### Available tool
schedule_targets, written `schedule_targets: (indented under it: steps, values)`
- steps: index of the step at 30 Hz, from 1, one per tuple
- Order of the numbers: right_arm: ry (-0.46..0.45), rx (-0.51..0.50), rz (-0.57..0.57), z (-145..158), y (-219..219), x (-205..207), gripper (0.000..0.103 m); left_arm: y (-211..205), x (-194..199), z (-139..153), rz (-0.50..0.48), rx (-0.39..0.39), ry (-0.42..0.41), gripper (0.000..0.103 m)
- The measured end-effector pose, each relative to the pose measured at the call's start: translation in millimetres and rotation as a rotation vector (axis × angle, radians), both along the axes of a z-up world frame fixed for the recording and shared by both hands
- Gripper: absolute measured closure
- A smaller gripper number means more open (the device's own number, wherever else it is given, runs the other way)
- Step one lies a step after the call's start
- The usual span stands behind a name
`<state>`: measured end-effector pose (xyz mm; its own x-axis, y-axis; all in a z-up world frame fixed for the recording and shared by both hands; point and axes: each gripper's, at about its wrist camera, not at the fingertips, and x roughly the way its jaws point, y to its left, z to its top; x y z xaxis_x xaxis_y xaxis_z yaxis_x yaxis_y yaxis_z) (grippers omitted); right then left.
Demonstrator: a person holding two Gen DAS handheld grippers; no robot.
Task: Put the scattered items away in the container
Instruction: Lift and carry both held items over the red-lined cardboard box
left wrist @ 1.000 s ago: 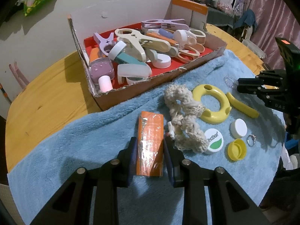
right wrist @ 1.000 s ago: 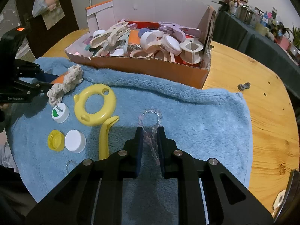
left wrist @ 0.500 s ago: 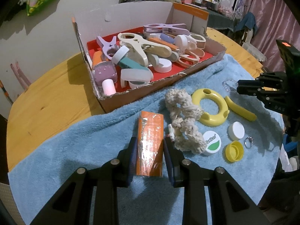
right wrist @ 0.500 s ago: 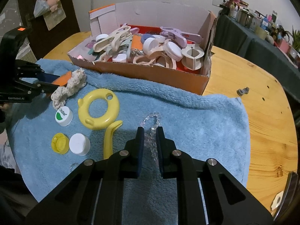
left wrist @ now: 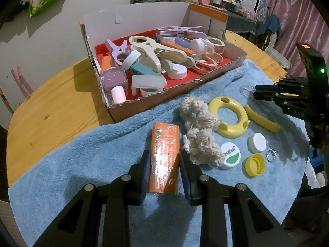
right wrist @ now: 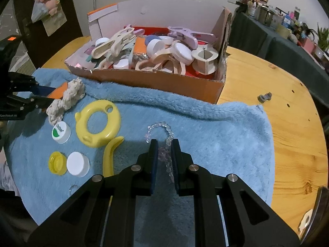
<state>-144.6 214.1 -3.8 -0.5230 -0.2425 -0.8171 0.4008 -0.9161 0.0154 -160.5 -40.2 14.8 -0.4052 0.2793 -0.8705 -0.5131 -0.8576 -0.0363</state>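
Observation:
My left gripper [left wrist: 164, 160] is shut on an orange plastic-wrapped pack [left wrist: 164, 140], held low over the blue towel [left wrist: 82, 164]. From the right wrist view it shows at the left edge [right wrist: 39, 97] with the pack [right wrist: 60, 90] in it. A clear bead bracelet [right wrist: 162, 127] sits between the pads of my right gripper [right wrist: 164, 150], which is shut on it, the loop sticking out ahead of the fingertips. The left wrist view shows that gripper [left wrist: 257, 91] at the right with the bracelet [left wrist: 244, 88]. The cardboard box [left wrist: 154, 107] [right wrist: 154, 82] with a red floor stands behind the towel, full of pegs and caps.
On the towel lie a cream crocheted cord [left wrist: 199, 129], a yellow ring [left wrist: 228, 117], a yellow curved stick [left wrist: 261, 119], a green-and-white cap [left wrist: 231, 155], a white cap [left wrist: 257, 143], a yellow cap [left wrist: 255, 164] and a small finger ring [left wrist: 271, 155]. A small grey piece [right wrist: 265, 97] lies on the wooden table.
My right gripper has come up a little with the bracelet in it, so the towel and box sit lower in its view. The left gripper and its pack have kept still.

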Motion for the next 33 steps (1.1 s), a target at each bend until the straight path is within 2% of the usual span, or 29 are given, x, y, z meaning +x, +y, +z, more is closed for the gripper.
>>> schedule_targets:
  steps: [11,23,33]
  values:
    - [0.075,0.017,0.010,17,-2,8,0.091,-3,0,5,0.007,0.009,0.010,0.073]
    - [0.105,0.012,0.011,29,-4,10,0.091,-2,0,16,0.010,0.022,0.032,0.073]
    - [0.147,0.003,0.022,49,-8,9,0.091,4,-1,35,0.013,0.043,0.074,0.073]
